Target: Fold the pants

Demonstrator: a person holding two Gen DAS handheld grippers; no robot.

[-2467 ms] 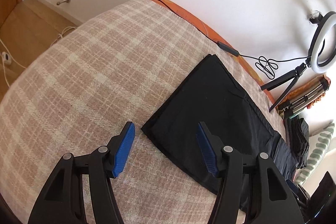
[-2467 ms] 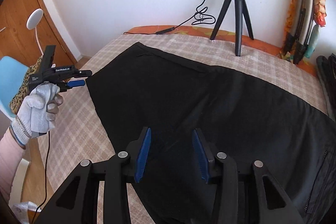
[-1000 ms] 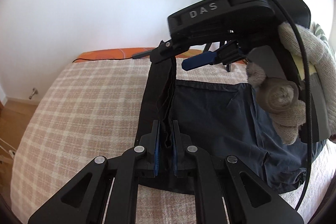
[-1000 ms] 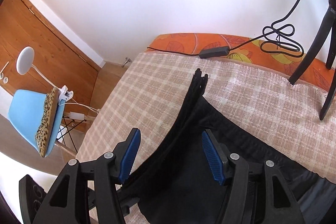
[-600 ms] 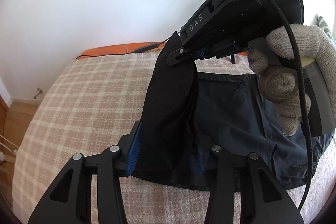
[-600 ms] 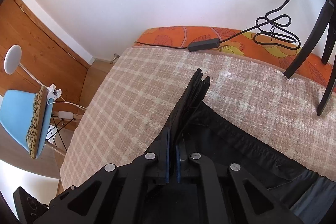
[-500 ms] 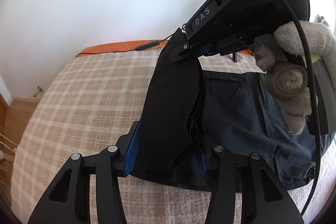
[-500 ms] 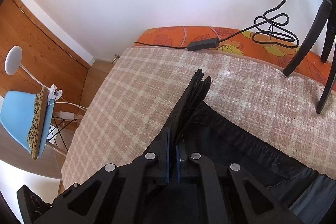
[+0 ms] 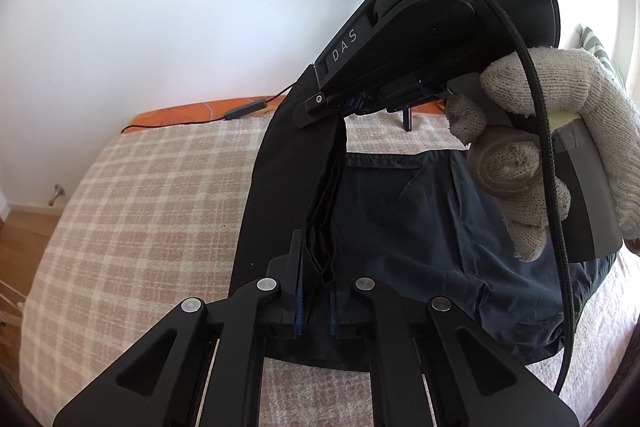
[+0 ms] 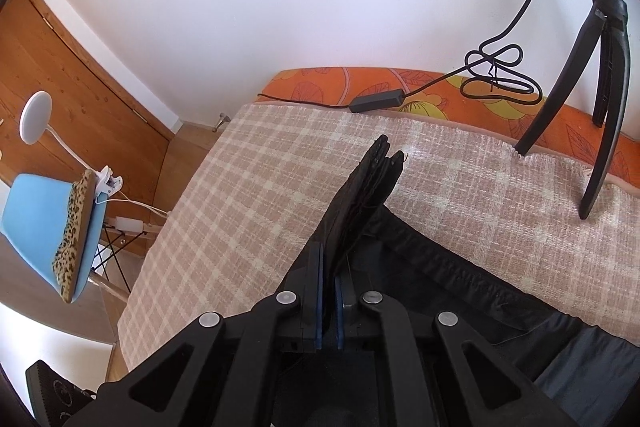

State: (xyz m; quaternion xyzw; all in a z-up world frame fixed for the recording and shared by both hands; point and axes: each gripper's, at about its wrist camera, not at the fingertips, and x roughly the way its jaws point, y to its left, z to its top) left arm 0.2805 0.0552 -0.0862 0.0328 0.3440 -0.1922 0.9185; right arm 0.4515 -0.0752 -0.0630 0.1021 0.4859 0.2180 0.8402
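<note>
Black pants (image 9: 404, 211) lie on a beige plaid bed cover (image 9: 152, 195), with their hem end lifted. My left gripper (image 9: 316, 283) is shut on the near corner of the lifted hem. My right gripper (image 9: 340, 107) is held in a gloved hand above and beyond it, shut on the far corner, so the hem stretches as a taut band between the two. In the right wrist view my right gripper (image 10: 329, 291) is shut on the stacked hem layers of the pants (image 10: 360, 195), which stick out past its fingertips.
An orange floral bedsheet edge (image 10: 432, 95) runs along the wall, with a black cable and adapter (image 10: 376, 103) on it. A black tripod (image 10: 600, 99) stands at the back right. A blue chair (image 10: 44, 227) and wooden floor lie past the bed's left edge.
My left gripper, open around the hem half a second ago, has shut on it. My right gripper has stayed shut and lifted the hem higher. 2.5 s ago the pants lay flat with both grippers open.
</note>
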